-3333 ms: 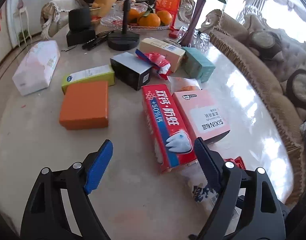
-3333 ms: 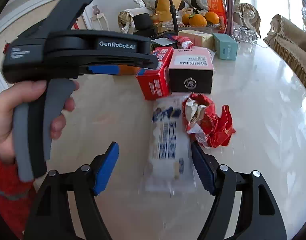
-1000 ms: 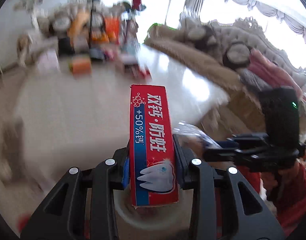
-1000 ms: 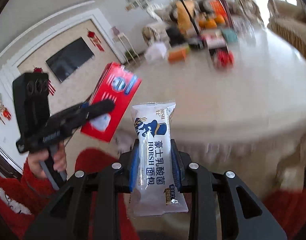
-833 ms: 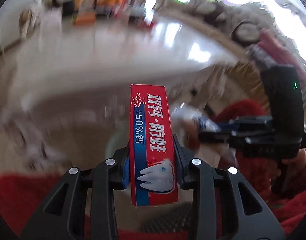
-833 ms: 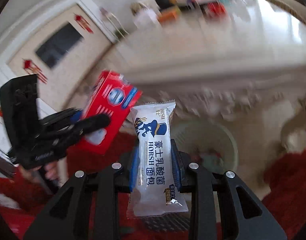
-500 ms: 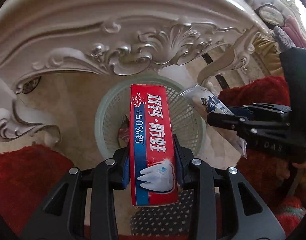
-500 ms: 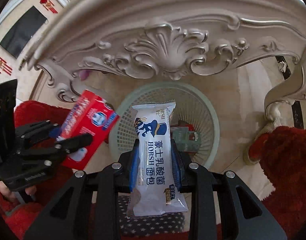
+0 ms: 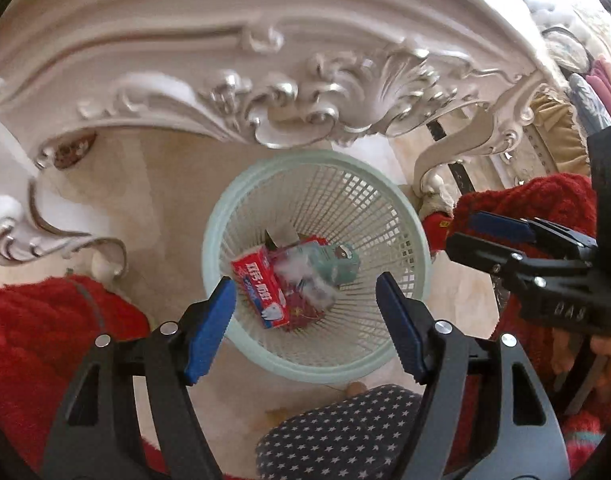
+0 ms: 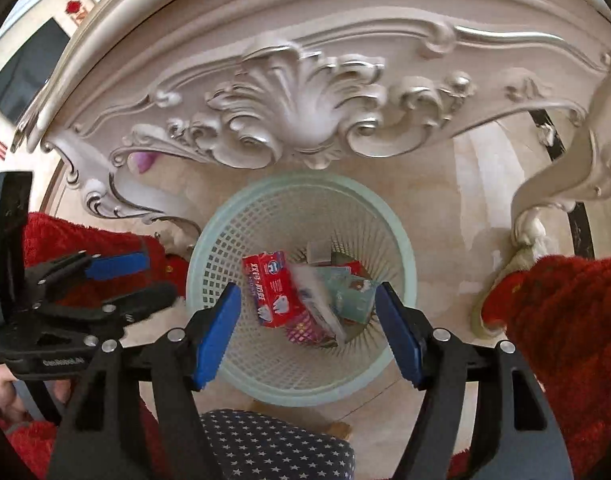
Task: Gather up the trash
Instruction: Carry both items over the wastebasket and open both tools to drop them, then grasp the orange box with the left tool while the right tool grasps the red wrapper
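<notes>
A pale green mesh waste basket (image 9: pixel 393 208) stands on the floor under the table edge; it also shows in the right wrist view (image 10: pixel 241 216). Inside lie the red toothpaste box (image 9: pixel 259 286) (image 10: pixel 267 288), the blurred white bread wrapper (image 9: pixel 309 280) (image 10: pixel 317 296) and a teal box (image 9: pixel 339 262) (image 10: pixel 355 292). My left gripper (image 9: pixel 305 320) is open and empty above the basket. My right gripper (image 10: pixel 307 328) is open and empty above it too. Each gripper shows at the side of the other's view.
The carved white table apron (image 9: pixel 289 88) (image 10: pixel 297 112) overhangs the basket, with a curved leg (image 9: pixel 445 160) (image 10: pixel 545 200) at the right. Red sleeves (image 9: pixel 37 328) (image 10: pixel 565 320) flank the basket. A star-patterned dark cloth (image 9: pixel 345 432) (image 10: pixel 273 440) lies below.
Both grippers have opened. The toothpaste box and the bread wrapper have dropped into the basket.
</notes>
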The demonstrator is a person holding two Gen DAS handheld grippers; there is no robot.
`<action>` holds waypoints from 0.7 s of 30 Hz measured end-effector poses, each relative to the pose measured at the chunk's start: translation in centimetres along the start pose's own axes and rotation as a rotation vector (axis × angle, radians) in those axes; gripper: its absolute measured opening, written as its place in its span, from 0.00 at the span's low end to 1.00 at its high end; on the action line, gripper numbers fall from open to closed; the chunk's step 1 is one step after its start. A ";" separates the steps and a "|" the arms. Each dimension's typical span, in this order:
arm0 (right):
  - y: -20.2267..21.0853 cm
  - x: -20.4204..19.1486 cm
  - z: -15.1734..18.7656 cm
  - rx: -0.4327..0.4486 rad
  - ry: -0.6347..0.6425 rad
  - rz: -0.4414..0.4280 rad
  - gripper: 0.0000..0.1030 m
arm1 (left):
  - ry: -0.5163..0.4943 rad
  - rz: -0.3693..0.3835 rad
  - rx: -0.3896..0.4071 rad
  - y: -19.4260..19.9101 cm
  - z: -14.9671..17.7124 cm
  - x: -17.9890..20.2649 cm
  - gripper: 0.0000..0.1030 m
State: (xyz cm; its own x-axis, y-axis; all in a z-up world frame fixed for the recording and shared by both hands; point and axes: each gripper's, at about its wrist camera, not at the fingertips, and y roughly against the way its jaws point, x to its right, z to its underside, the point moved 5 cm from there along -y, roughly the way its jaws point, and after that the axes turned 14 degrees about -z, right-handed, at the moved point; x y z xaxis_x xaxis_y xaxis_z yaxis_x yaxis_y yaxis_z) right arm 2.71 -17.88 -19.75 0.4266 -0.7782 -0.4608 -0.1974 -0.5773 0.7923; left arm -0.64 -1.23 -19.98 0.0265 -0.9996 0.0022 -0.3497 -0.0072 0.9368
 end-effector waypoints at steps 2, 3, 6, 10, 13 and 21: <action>1.1 -0.6 0.1 0.002 0.009 -0.011 0.64 | -0.024 -0.004 0.050 2.6 -0.3 -0.5 0.69; 2.2 -1.4 0.0 0.014 0.033 -0.032 0.64 | -0.030 0.006 0.067 3.8 -0.6 -0.7 0.69; 6.1 -3.8 -1.2 0.100 0.110 -0.079 0.64 | -0.034 0.064 0.135 8.7 -2.4 -1.4 0.69; 11.4 -5.7 -5.3 0.251 0.184 -0.055 0.64 | -0.008 0.039 0.240 13.8 -7.0 -2.7 0.72; 13.8 -6.4 -9.7 0.351 0.236 -0.021 0.73 | 0.029 -0.053 0.371 16.0 -13.3 -4.3 0.77; 12.6 -4.4 -23.3 0.435 0.247 0.084 0.77 | 0.245 -0.101 0.359 11.0 -31.4 -9.1 0.77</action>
State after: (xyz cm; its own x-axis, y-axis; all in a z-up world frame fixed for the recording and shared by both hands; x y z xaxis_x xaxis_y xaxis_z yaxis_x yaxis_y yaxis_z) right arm 18.91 -15.98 1.55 0.5793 -0.7749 -0.2529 -0.5669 -0.6059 0.5582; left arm 24.70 8.62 1.27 0.2833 -0.9582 0.0399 -0.6355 -0.1564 0.7561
